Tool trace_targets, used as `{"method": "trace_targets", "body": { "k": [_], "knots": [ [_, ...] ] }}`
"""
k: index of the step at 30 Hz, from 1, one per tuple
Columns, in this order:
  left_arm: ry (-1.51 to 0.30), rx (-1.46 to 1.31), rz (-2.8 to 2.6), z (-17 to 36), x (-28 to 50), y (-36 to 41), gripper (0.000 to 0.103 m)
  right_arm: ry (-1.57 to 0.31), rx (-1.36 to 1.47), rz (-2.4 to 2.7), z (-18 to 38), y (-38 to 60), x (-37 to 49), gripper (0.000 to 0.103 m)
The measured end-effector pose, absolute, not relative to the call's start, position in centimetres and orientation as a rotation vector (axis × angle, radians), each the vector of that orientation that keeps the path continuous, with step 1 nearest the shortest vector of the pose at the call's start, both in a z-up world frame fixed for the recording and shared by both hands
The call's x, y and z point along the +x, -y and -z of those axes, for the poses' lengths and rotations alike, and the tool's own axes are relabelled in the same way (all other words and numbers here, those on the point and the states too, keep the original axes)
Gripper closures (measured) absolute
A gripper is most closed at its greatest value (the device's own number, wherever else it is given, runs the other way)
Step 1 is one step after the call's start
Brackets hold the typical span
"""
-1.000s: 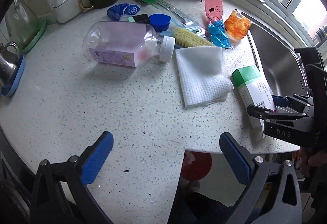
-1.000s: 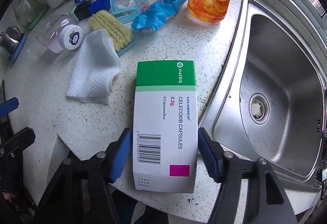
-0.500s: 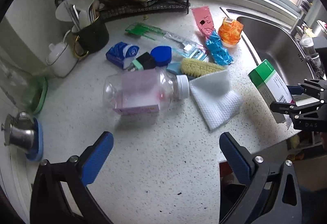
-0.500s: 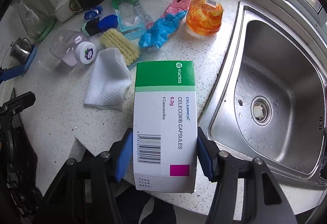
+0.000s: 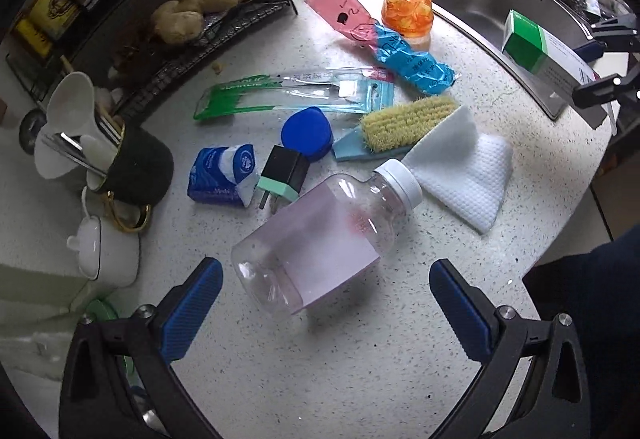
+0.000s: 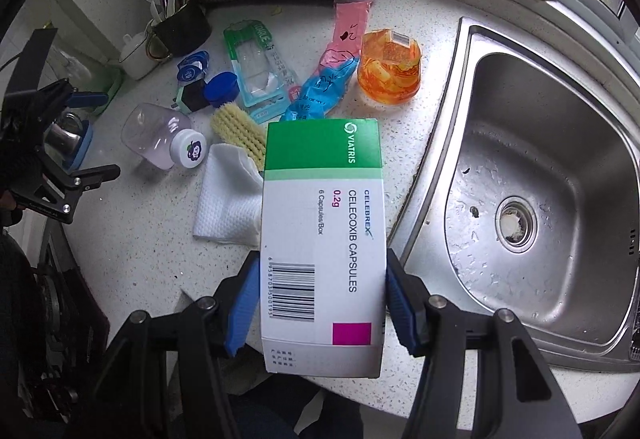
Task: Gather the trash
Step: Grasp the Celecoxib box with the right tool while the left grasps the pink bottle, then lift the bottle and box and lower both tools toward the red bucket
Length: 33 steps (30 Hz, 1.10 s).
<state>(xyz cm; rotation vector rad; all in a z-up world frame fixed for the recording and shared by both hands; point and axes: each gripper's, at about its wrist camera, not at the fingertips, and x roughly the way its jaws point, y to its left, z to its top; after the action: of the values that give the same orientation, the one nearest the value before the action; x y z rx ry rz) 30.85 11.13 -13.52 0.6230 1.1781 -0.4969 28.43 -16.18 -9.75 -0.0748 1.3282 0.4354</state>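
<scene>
Speckled white desk runs beside a steel sink, littered with wrappers. Over its edge the right tool is clamped on a green-and-white medicine box, blue pads pressing both long sides, the box lifted clear. Further left, the left tool hangs with jaws spread wide, empty, above a clear plastic bottle lying on its side.
</scene>
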Motion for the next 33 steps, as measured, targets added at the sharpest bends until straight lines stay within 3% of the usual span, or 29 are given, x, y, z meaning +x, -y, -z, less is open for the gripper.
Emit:
{"method": "trace_targets", "body": {
  "k": [17, 20, 21, 22, 23, 33],
  "knots": [
    [-1.236, 0.779, 0.764, 18.0, 34.4, -10.7, 0.004, -1.401, 0.028, -0.404, 10.4, 18.5, 29.1, 0.048],
    [-1.283, 0.8, 0.778, 19.2, 34.4, -11.1, 0.009, -1.397, 0.014, -0.408, 10.3, 18.3, 29.0, 0.048],
    [-1.291, 0.797, 0.785, 19.4, 34.3, -11.2, 0.015, -1.396, 0.01, -0.409, 10.3, 18.3, 29.0, 0.048],
    [-1.3, 0.789, 0.794, 19.6, 34.2, -11.4, 0.028, -1.396, 0.008, -0.408, 10.3, 18.3, 29.0, 0.048],
    [-1.311, 0.783, 0.802, 19.8, 34.1, -11.4, 0.031, -1.398, 0.01, -0.41, 10.4, 18.4, 28.9, 0.048],
    [-1.298, 0.723, 0.752, 20.4, 32.3, -11.3, 0.037, -1.407, 0.003, -0.425, 11.1, 18.0, 28.6, 0.048]
  ]
}}
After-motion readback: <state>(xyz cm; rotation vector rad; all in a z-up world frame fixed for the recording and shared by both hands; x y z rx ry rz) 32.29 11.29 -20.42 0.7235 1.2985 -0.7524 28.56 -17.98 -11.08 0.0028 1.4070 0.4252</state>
